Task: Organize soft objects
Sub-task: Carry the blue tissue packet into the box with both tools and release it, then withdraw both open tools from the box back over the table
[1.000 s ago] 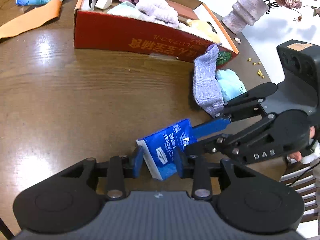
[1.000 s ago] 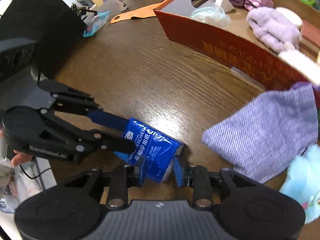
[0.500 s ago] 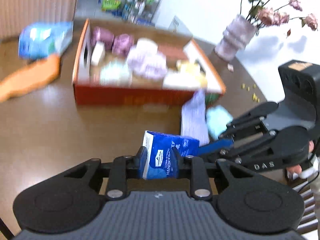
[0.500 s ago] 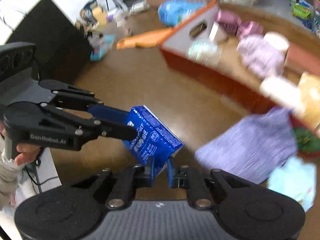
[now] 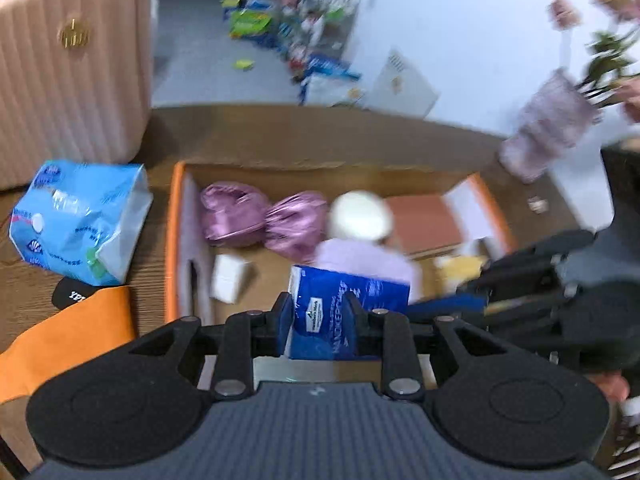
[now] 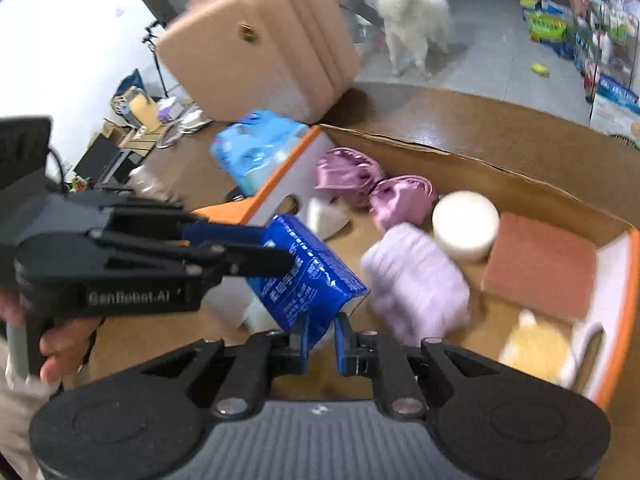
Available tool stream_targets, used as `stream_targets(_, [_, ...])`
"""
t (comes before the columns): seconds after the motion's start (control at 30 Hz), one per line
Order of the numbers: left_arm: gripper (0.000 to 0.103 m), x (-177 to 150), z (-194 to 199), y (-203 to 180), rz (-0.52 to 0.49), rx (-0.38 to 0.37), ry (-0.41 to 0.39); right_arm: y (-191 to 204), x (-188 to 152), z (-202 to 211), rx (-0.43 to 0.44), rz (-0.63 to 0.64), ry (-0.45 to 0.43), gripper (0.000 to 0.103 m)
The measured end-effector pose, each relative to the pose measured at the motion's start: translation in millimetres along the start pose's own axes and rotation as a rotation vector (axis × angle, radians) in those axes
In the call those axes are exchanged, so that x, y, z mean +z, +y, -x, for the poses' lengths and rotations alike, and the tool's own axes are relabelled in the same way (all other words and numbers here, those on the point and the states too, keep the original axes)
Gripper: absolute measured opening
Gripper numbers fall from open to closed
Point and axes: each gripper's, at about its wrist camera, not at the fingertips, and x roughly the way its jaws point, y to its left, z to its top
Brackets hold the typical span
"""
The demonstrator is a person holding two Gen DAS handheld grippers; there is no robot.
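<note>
left gripper (image 5: 318, 320): clamped on one end of the dark blue plastic tissue packet (image 5: 340, 308) | right gripper (image 6: 322, 338): pinching that packet's other end | packet: held between both, above the open orange-edged cardboard box (image 6: 480, 168) | beyond fingertips: lilac fluffy cloth (image 6: 420, 280), two purple satin bundles (image 6: 376, 184)
</note>
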Motion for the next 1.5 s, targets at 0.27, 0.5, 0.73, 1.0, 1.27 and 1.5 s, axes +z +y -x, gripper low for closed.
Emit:
stream_targets(0.27, [0.031,-19.8,-39.0,5.7,-0.129,0.122,0.084,-15.0,16.5,-78.9,0.036,-0.011,0.117,0.017])
stream_targets(0.5, [0.040,-25.7,-32.4,1.3,-0.117,0.120,0.056,-3.1,-2.3,-56.0,-0.058,0.049,0.037,0.022])
stream_targets(0.73, [0.050,-50.6,19.2,-41.2,-0.181,0.123,-0.066,24.0,-44.4,14.8,-0.119,0.084,-0.099,0.034])
stream_targets(1.0, [0.072,-153.1,79.9,-89.7,-0.219,0.111,-0.304,57.0,-161.3,109.6,-0.257,0.112,-0.376,0.059])
stream_targets(1.27, [0.094,-285.4,121.8,-103.2,-0.131,0.129,-0.551,88.3,-322.9,120.1,-0.438,0.104,-0.715,0.086])
stream_targets(1.5, [0.103,-379.2,121.9,-109.6,-0.095,0.212,-0.703,108.8,-421.0,82.2,-0.472,0.022,-0.809,0.092])
